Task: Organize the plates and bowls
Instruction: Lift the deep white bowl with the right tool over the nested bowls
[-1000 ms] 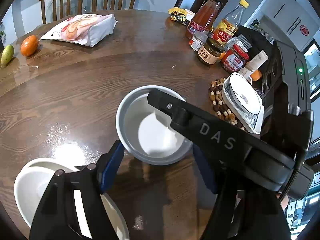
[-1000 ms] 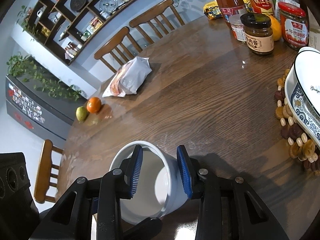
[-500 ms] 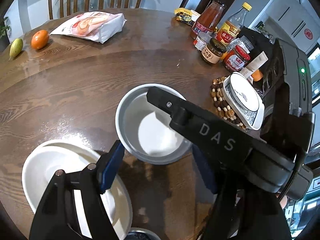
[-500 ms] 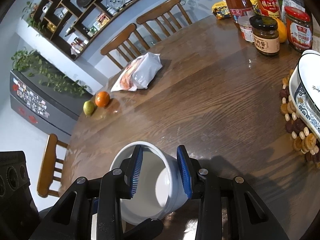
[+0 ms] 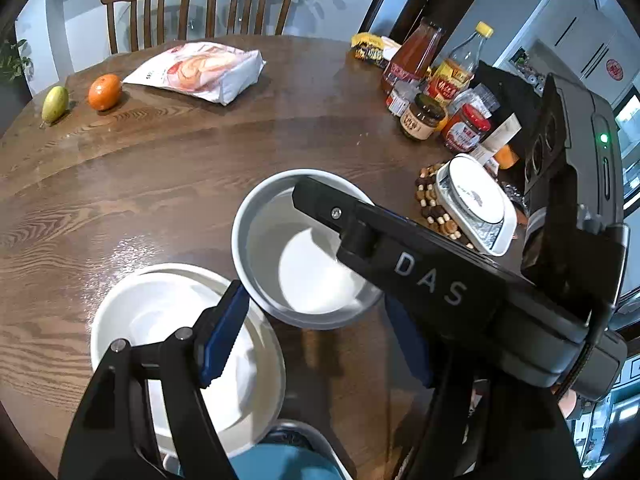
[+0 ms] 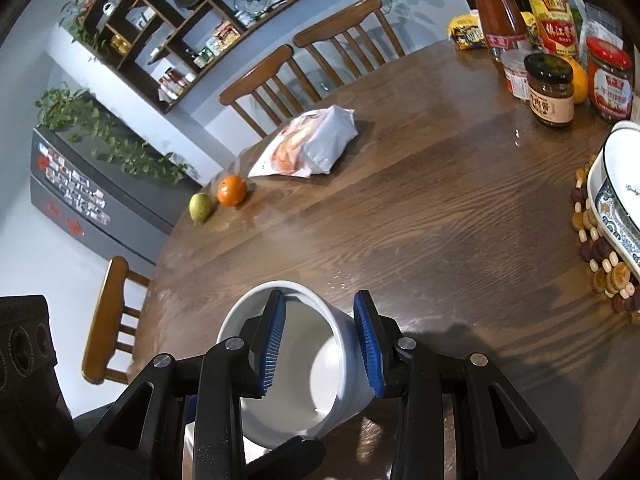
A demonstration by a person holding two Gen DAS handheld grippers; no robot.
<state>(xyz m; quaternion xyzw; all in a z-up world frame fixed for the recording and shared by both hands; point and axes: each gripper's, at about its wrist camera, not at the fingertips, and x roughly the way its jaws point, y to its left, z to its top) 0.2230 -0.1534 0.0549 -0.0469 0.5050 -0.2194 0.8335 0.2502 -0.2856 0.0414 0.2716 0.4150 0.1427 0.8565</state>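
A grey-white bowl is lifted above the wooden table. My right gripper is shut on the bowl's right wall, one finger inside and one outside; its black body crosses the left wrist view. My left gripper is open and empty just below the bowl, its left blue pad over a white plate on the table at lower left. A blue-grey dish edge shows at the bottom.
Jars and bottles stand at the far right, with a lidded patterned dish on a beaded trivet. A snack bag, an orange and a pear lie at the far side. Chairs stand behind.
The left wrist view has drawn back and up, so the white plate now shows more fully at lower left. The bowl stays held in my right gripper.
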